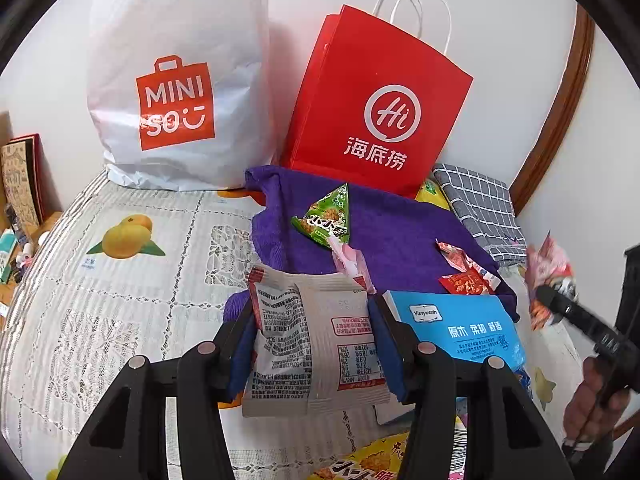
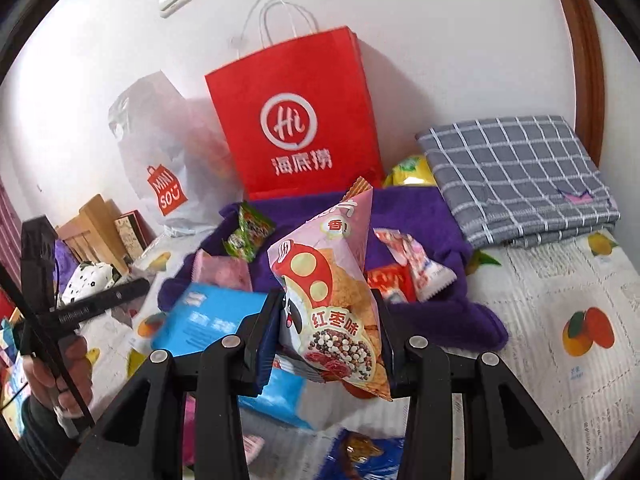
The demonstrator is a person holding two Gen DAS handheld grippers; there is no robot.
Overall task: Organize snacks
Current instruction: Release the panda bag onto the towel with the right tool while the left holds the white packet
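Both grippers are loaded. The left gripper (image 1: 312, 344) pinches a white packet (image 1: 312, 332) back side up, nutrition panel facing the camera; the packet runs lengthwise straight out from the jaws, far end reaching over the near edge of the purple towel (image 1: 400, 232). The right gripper (image 2: 326, 340) clamps a pink pouch (image 2: 332, 292) around its lower half, long axis near upright, its crimped tip leaning up toward the red bag (image 2: 296, 128).

Everything turns on that towel: it lies dead ahead of both sets of jaws, with a green pouch (image 1: 326, 220) and red wrappers (image 1: 466, 276) already on it. A blue box (image 1: 460, 324) sits just right of the left jaws, partly on the towel's near edge. By my reading the left gripper is the nearer, its packet already overhanging the cloth; a short push forward and a release would do. The pink pouch hangs higher and needs lowering first.
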